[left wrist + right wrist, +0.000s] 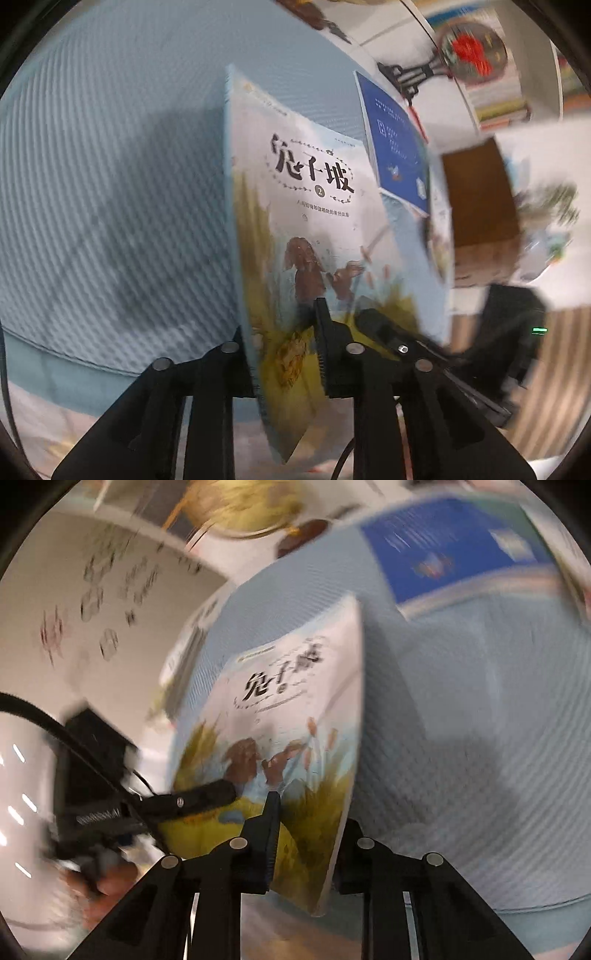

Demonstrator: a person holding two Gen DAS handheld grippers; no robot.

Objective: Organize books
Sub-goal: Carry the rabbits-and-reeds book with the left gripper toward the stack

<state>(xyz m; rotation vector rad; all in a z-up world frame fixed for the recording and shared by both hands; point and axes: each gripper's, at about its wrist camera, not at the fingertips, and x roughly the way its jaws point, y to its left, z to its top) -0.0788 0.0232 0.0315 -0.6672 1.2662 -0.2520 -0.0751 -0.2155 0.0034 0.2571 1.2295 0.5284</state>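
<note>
A pale blue picture book (314, 206) with a black Chinese title and brown animals on its cover stands on edge above the blue textured bedcover (110, 184). My left gripper (280, 325) is shut on its lower edge, one pad on the cover and the other behind the spine. From the right, a black finger of the right gripper (380, 325) lies on the same cover. In the right wrist view, my right gripper (312, 812) is shut on the same book (288, 709), and a left gripper finger (203, 797) presses the cover from the left. A dark blue book (395, 147) (454, 546) lies flat farther back.
A white shelf with stacked books (498, 99) and a round red ornament on a black stand (469, 48) lie beyond the bed. A brown block (480, 195) sits at the right. A white board with scribbles (92, 609) is at left, and a person's hand (110, 882) shows below.
</note>
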